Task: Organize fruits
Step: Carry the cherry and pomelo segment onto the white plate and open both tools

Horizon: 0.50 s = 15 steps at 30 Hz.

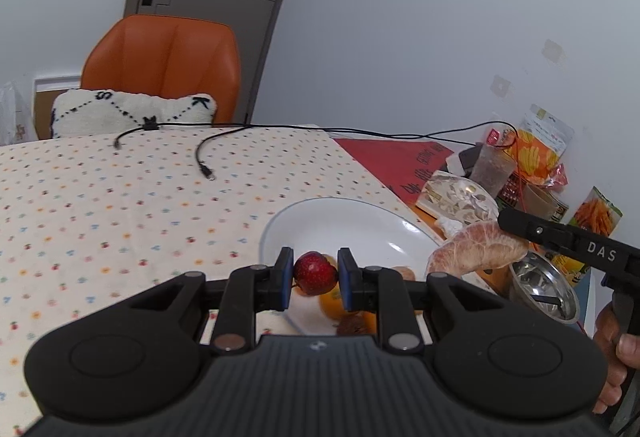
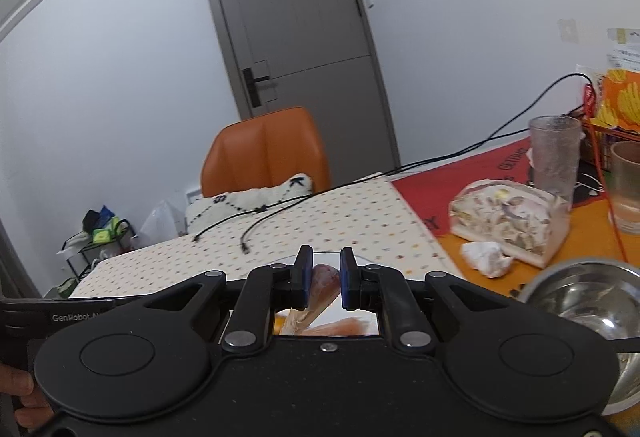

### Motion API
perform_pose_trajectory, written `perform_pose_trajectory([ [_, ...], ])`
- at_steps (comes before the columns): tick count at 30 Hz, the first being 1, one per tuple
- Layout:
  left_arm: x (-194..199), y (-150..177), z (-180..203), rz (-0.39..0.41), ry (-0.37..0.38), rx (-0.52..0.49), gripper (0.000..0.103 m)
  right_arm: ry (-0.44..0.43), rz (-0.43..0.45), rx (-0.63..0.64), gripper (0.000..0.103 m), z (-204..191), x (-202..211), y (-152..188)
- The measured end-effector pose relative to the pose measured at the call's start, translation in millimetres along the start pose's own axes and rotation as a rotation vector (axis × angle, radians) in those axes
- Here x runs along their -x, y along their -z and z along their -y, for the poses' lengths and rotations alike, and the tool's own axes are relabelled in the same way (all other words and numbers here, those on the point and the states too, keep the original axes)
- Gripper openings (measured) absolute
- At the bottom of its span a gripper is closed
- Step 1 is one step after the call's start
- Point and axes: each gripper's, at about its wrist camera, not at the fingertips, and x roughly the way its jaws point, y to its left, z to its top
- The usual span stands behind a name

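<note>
Red fruit (image 1: 315, 273) pinched between left gripper (image 1: 312, 279) jaws, above plate (image 1: 340, 221).

A round white ceramic plate (image 1: 360, 221) lies on the dotted cloth-covered table (image 1: 120, 205). Right of the plate sits a shiny steel bowl (image 1: 544, 289), with a clear-wrapped nougat block (image 1: 460, 197) behind the bowl. Behind the plate, two black cables (image 1: 204, 157) lie on the table, an orange chair (image 1: 168, 65) beyond them.
</note>
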Motion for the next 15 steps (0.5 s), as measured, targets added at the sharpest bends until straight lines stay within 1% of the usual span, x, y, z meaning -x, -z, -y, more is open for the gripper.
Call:
perform_pose_trajectory([
  [7, -17, -4, 18, -0.016, 0.016, -0.031, 0.022, 0.01, -0.011, -0.019, 0.012, 14, -8, 2],
  [15, -30, -9, 24, -0.027, 0.008, -0.038, 0.022, -0.009, -0.026, -0.047, 0.012, 19, -24, 3],
])
